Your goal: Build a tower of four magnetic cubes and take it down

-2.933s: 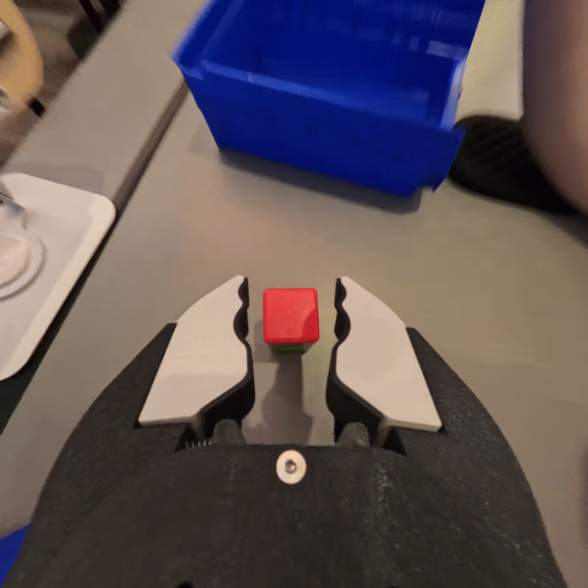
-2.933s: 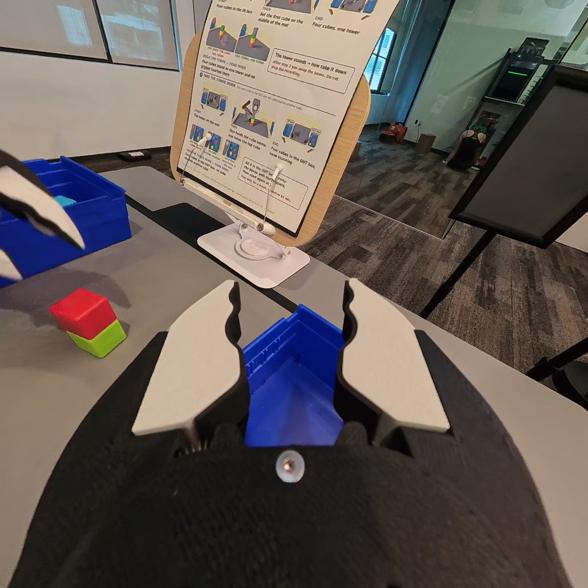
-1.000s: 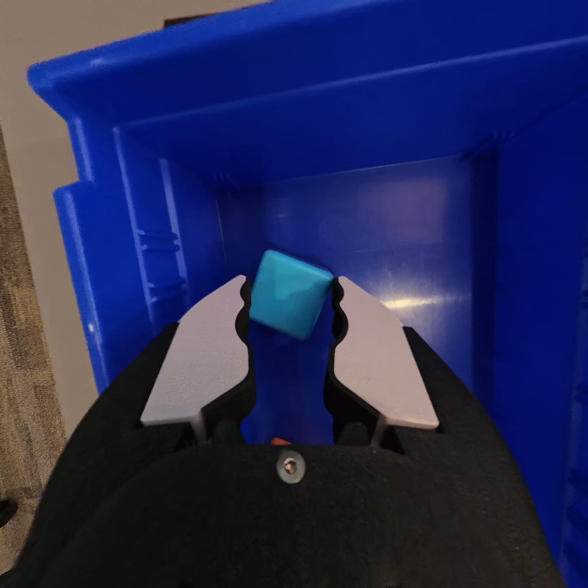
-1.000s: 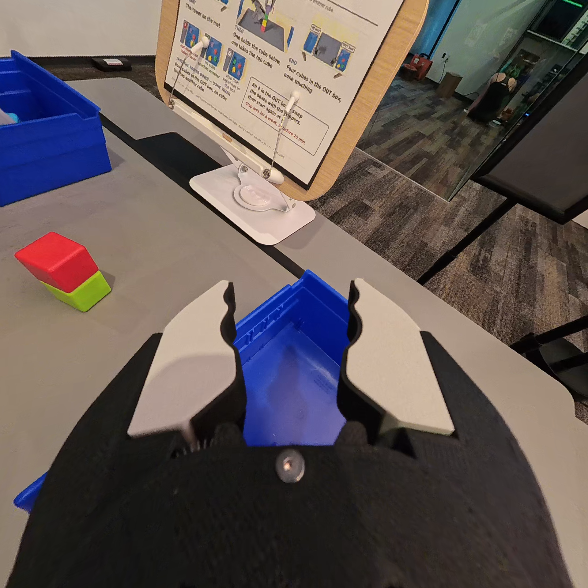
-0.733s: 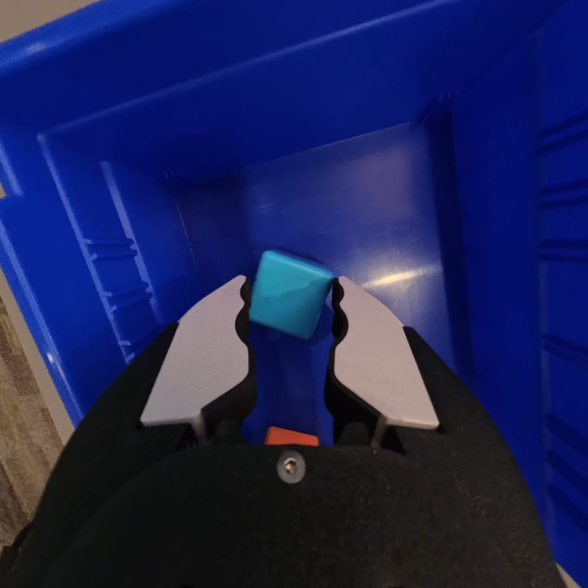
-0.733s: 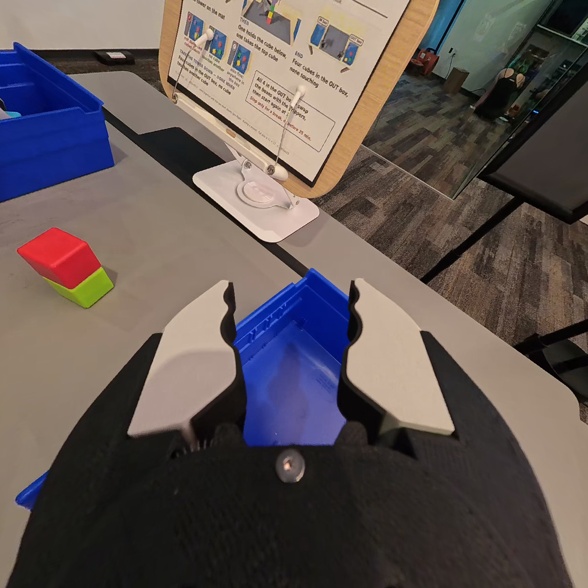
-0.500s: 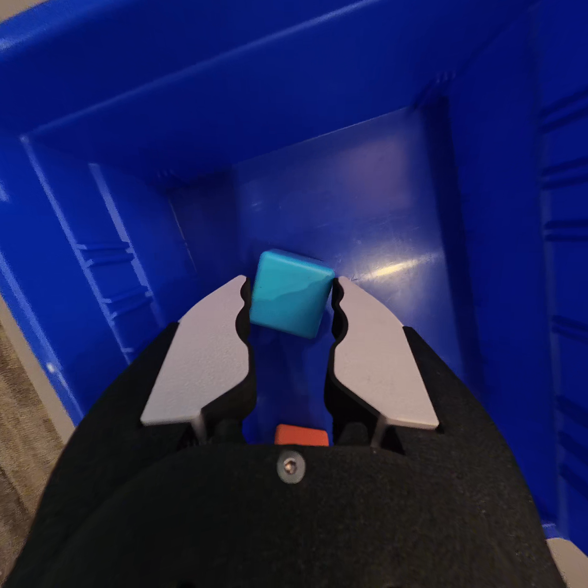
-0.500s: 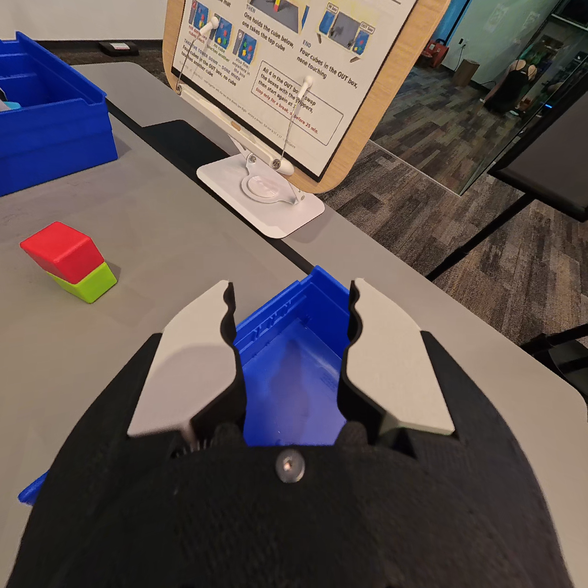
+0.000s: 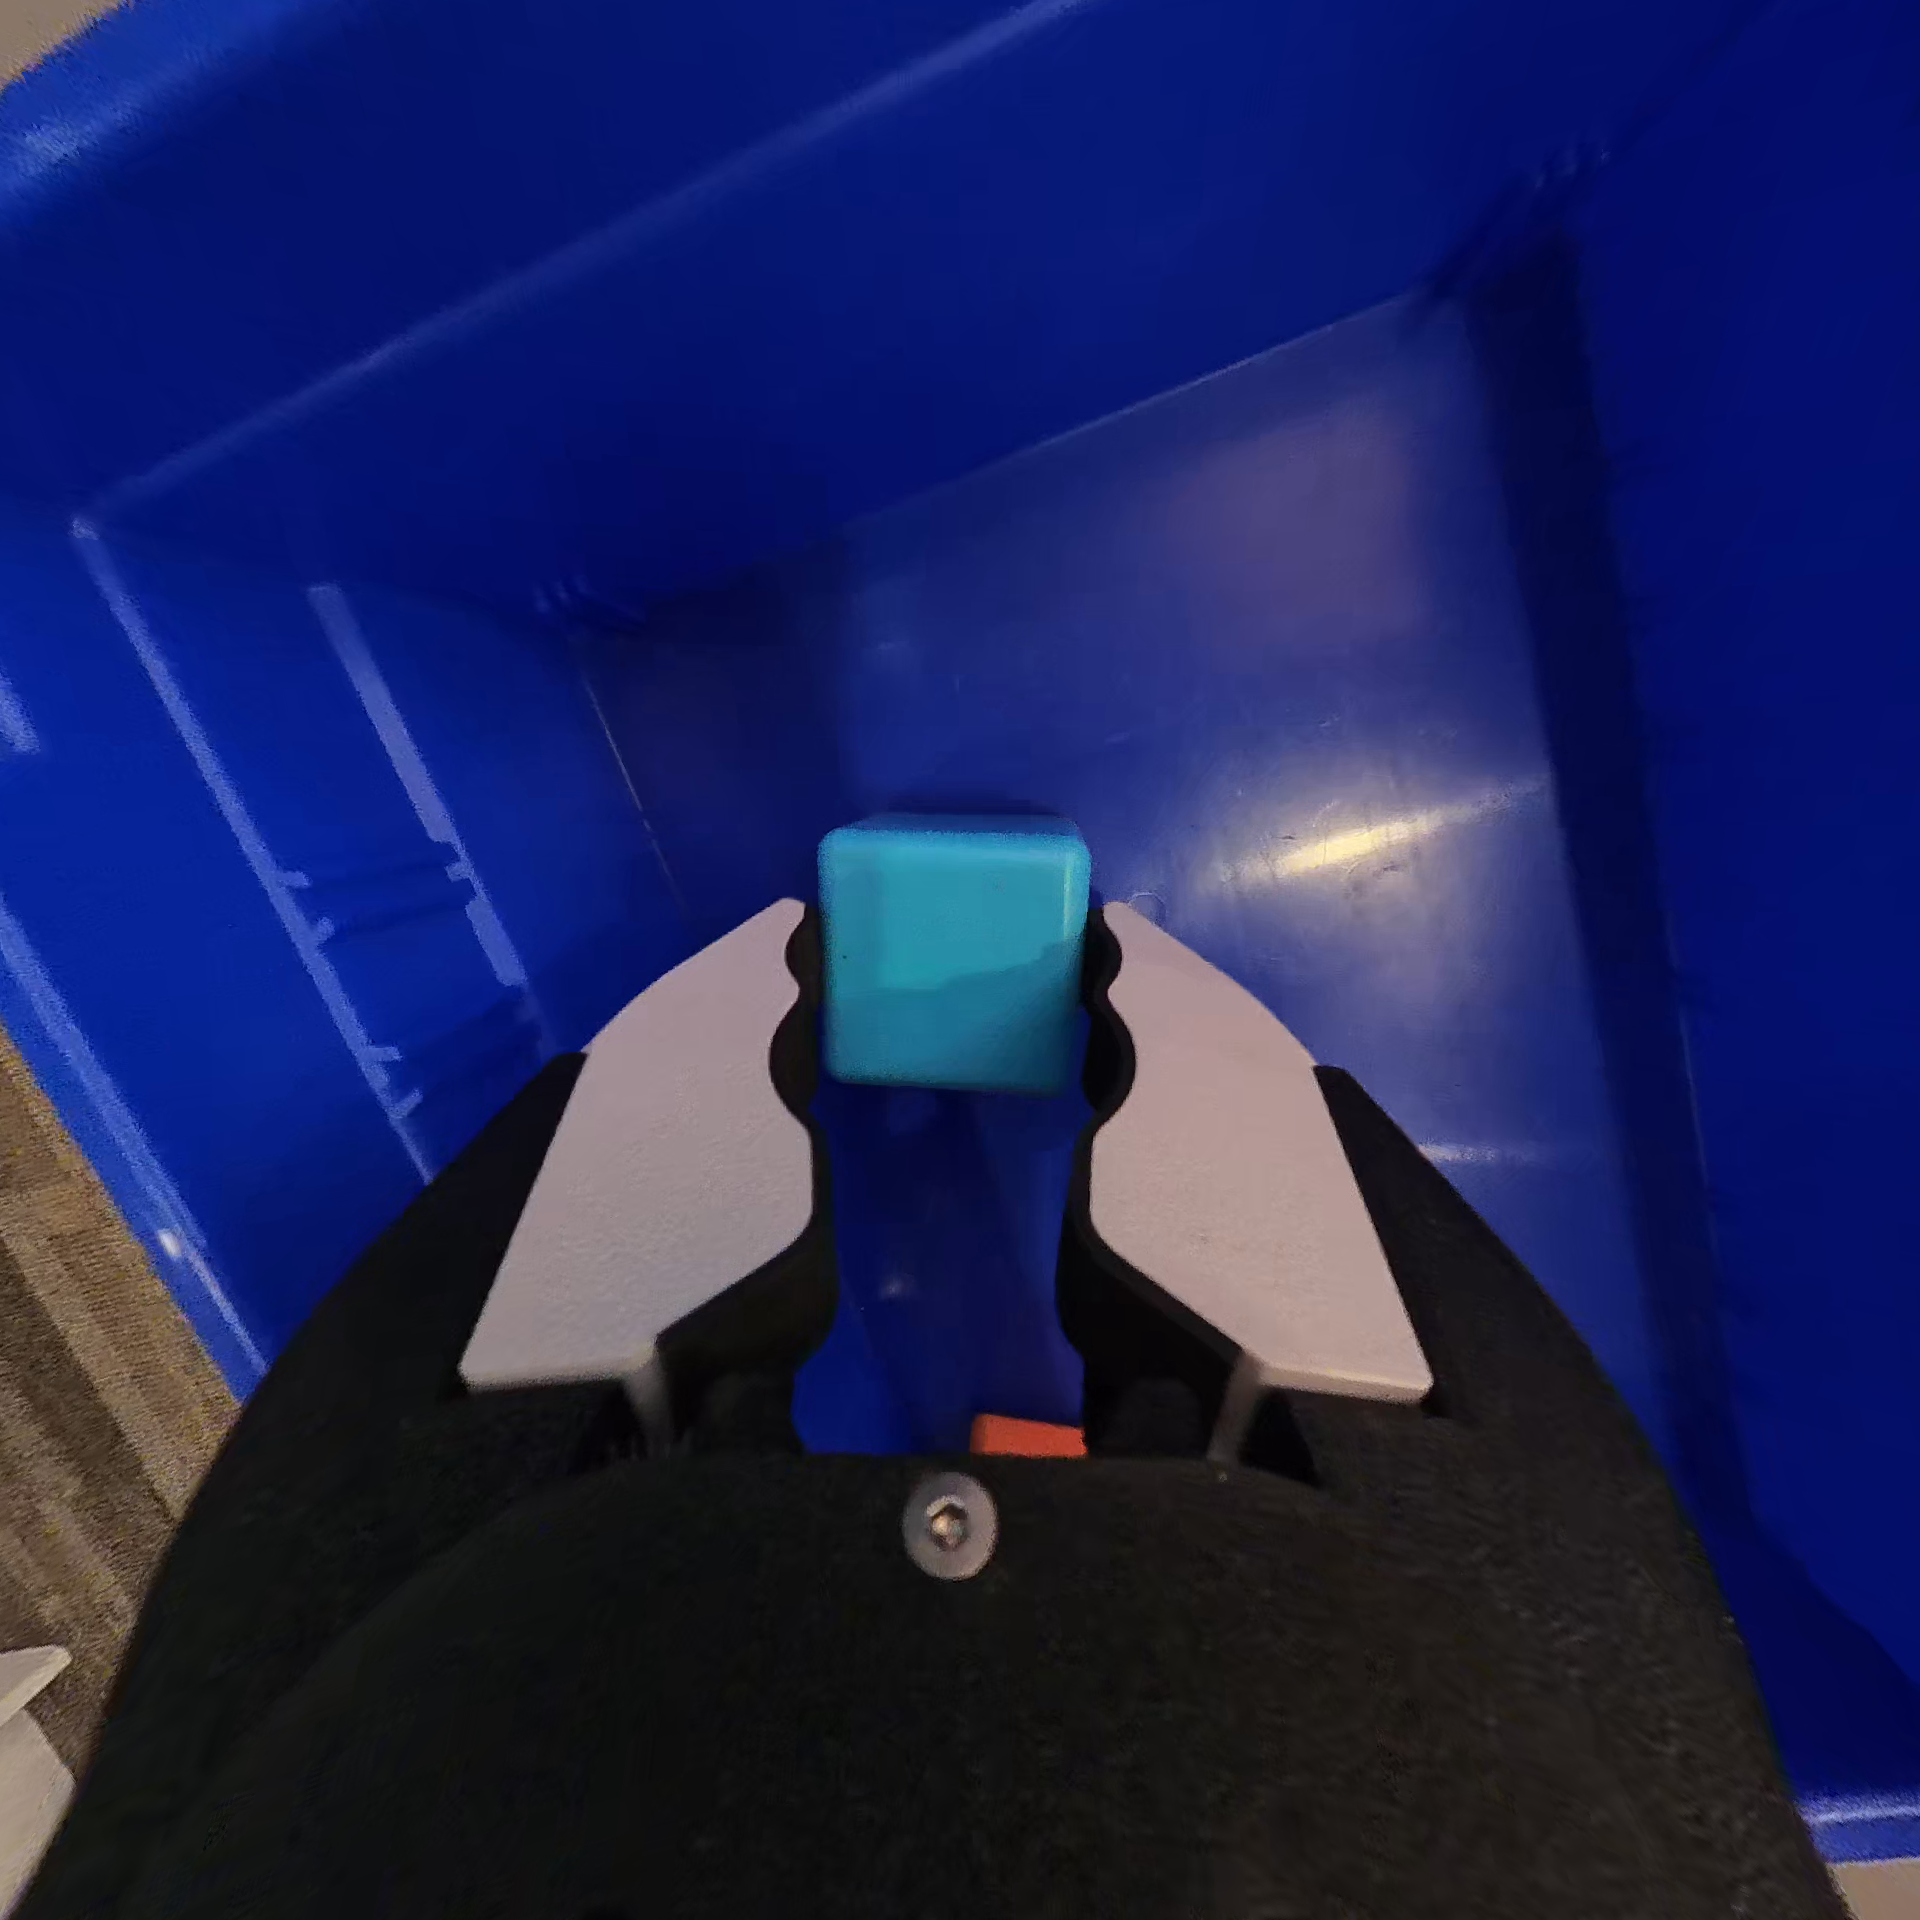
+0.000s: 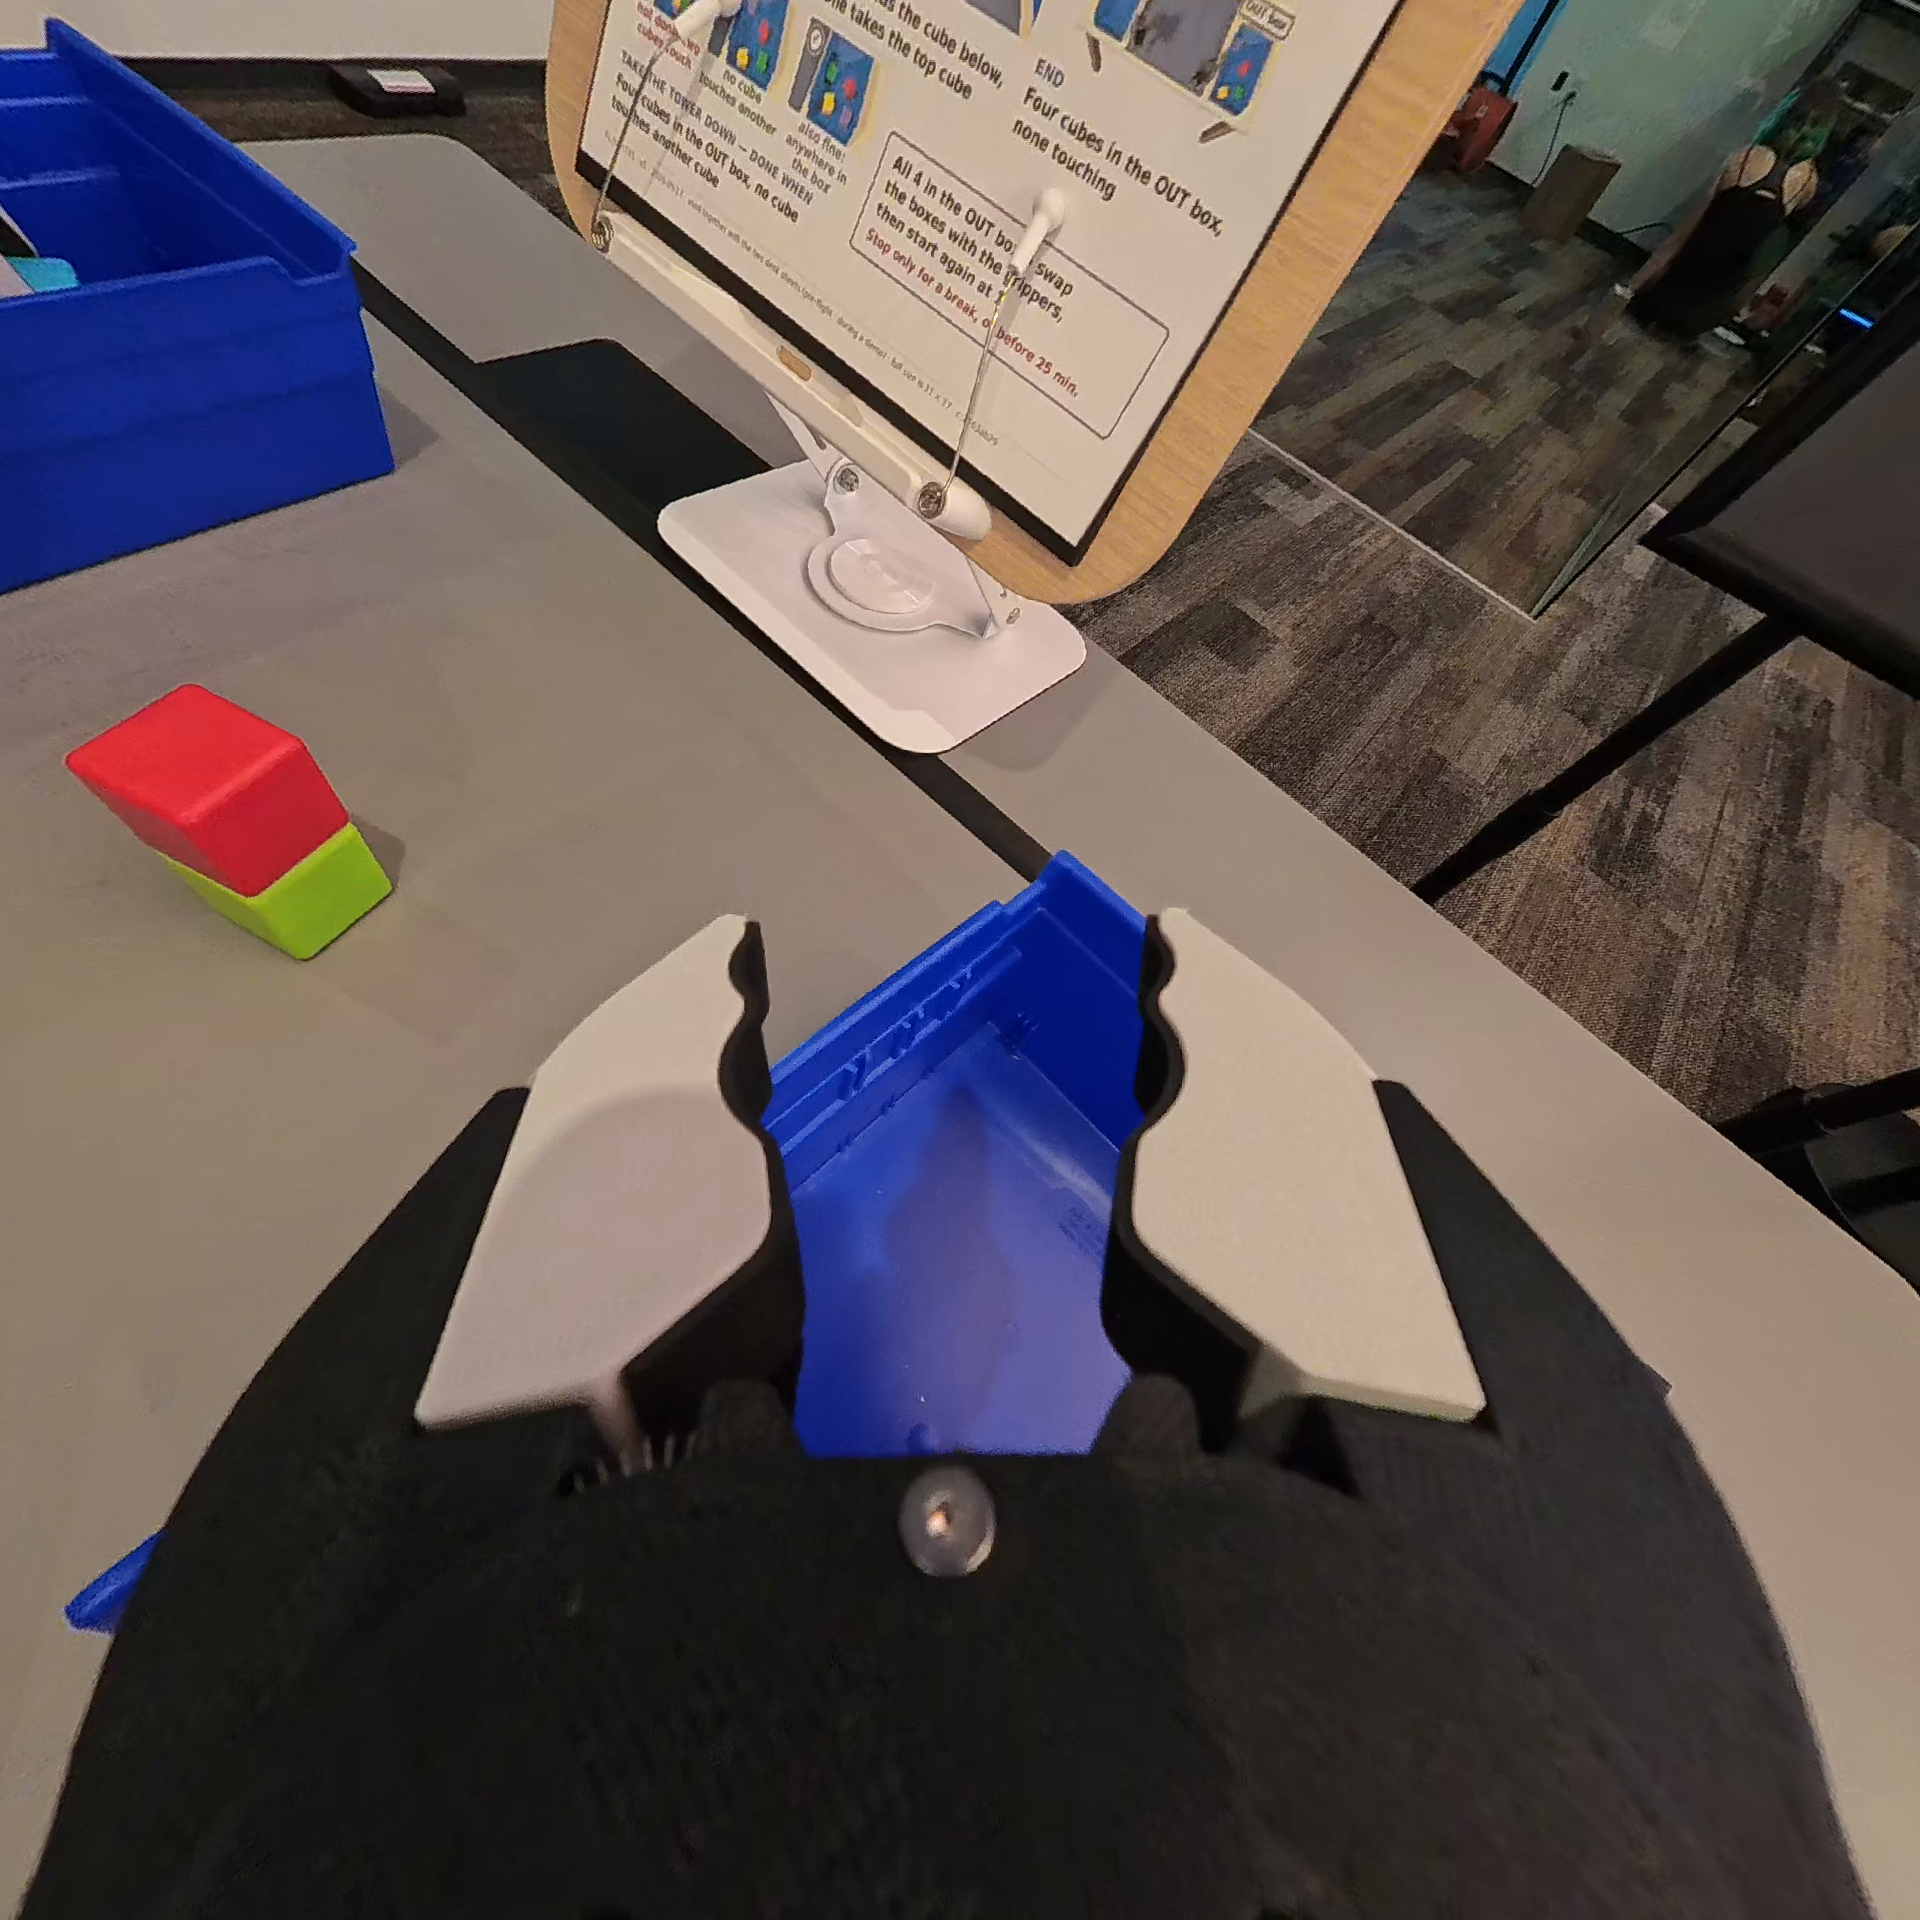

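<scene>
My left gripper (image 9: pixel 948 966) is inside a blue bin (image 9: pixel 1299 644) and is shut on a teal cube (image 9: pixel 951 977). The cube sits square between the fingertips. An orange cube (image 9: pixel 1027 1437) peeks out below, on the bin floor. In the right wrist view a red cube (image 10: pixel 208 784) sits on a green cube (image 10: pixel 307 899) on the grey table (image 10: pixel 540 727), at the left. My right gripper (image 10: pixel 948 997) is open and empty above a second blue bin (image 10: pixel 966 1195), well to the right of the stack.
The first blue bin (image 10: pixel 197 353) stands at the far left of the table. A wooden stand with an instruction sheet (image 10: pixel 935 208) sits on a white base (image 10: pixel 883 623) behind the stack. Carpeted floor (image 10: pixel 1455 520) lies beyond the table's right edge. Across from one pair of fingers to the other is roughly 60 cm.
The teal cube has turned from tilted to square between my left fingers and has stayed in them while the bin shifted behind it. My right gripper has drifted slightly over its bin.
</scene>
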The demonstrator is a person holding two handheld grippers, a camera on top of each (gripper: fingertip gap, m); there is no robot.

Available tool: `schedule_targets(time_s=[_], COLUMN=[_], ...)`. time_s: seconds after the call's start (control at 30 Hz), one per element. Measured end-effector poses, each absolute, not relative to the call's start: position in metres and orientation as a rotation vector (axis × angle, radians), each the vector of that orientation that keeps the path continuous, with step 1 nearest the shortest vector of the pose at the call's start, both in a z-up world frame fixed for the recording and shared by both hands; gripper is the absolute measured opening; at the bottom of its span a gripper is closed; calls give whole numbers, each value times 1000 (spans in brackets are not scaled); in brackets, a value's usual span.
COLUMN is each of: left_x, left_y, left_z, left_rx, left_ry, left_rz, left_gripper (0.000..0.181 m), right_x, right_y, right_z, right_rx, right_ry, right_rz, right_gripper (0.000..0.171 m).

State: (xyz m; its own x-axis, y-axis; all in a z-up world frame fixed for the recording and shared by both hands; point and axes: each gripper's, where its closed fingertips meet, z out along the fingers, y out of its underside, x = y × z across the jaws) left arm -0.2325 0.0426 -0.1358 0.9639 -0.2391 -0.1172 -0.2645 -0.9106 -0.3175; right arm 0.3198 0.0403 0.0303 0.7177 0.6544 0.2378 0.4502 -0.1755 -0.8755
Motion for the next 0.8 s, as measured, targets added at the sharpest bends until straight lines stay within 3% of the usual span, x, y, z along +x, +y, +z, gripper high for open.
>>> schedule_targets(time_s=[0.23, 0.43, 0.63, 0.8], left_x=[-223, -201, -49, 77], left_y=[39, 29, -8, -39], left_z=[-123, -40, 56, 29], left_rx=[-2761, -2535, -2077, -1914], left_ry=[395, 412, 791, 1197], left_rz=[44, 107, -220, -466], left_gripper=[48, 48, 48, 48], right_x=[318, 320, 319, 318], right_y=[40, 40, 40, 39], right_z=[27, 28, 29, 27], right_rx=[-1825, -1825, -1826, -1830], right_ry=[-880, -871, -879, -890], right_rz=[226, 229, 227, 225], right_gripper=[70, 70, 70, 70])
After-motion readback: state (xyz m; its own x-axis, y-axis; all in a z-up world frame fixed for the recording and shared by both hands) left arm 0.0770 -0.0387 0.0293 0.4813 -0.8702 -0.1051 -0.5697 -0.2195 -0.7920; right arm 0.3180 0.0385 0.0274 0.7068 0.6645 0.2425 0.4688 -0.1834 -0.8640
